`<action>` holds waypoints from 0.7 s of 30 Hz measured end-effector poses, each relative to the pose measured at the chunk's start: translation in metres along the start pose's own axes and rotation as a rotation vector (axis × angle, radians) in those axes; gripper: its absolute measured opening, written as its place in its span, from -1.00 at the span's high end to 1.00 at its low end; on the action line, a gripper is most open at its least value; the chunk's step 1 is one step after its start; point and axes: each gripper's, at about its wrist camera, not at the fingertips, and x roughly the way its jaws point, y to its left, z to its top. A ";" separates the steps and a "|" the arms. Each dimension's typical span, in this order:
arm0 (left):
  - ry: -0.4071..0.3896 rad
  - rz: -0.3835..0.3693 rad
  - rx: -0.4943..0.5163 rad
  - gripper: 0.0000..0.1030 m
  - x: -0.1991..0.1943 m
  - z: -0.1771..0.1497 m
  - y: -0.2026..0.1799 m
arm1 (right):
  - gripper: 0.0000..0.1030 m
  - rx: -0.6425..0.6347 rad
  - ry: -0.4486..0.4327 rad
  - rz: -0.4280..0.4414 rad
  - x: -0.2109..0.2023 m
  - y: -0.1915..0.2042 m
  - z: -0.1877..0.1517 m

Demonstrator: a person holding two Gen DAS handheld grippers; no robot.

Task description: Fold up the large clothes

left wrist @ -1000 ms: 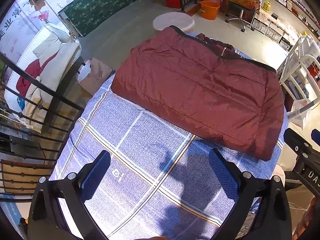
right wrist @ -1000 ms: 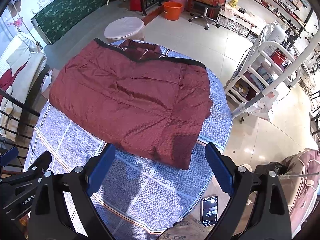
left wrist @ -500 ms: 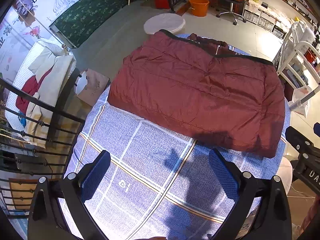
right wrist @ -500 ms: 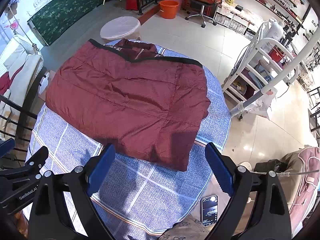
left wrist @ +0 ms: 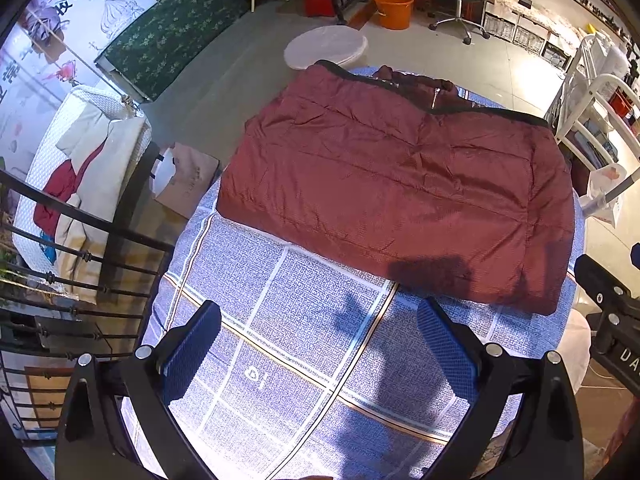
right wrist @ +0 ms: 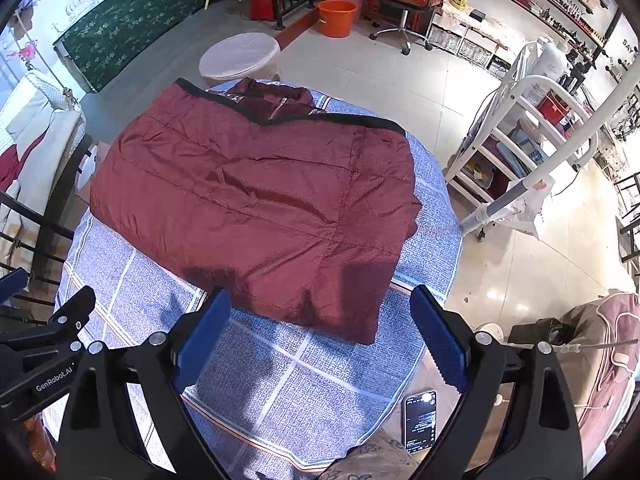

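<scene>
2 grippers, left (left wrist: 318,338) and right (right wrist: 320,326), hovered spread and empty. The folded jacket (left wrist: 396,192) (maroon) lay on the checked cloth (left wrist: 288,320).

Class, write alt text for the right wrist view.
A folded maroon jacket lies on a blue checked cloth over a round table. The open right gripper hovers near its front edge, holding nothing; a phone lies lower right.

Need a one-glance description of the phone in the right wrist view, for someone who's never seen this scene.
Find the round table under the blue checked cloth, with the dark red padded jacket lying folded on it. Follow the cloth's near edge toward the right claw: the phone lies just beyond the cloth. It is the only small black slab with a lit screen.
</scene>
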 end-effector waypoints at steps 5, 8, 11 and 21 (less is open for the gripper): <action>0.004 -0.005 0.004 -0.88 0.000 -0.001 -0.001 | -0.75 0.003 0.000 0.000 -0.001 0.001 -0.001; 0.002 -0.007 0.008 -0.88 0.000 -0.001 -0.003 | -0.75 0.001 0.000 0.000 0.000 0.001 0.000; -0.014 -0.005 0.008 -0.88 -0.002 -0.002 -0.004 | -0.75 0.002 0.002 -0.002 -0.001 0.001 -0.001; -0.006 0.005 0.009 -0.88 0.001 -0.005 -0.005 | -0.75 0.001 0.003 -0.003 0.000 0.001 -0.001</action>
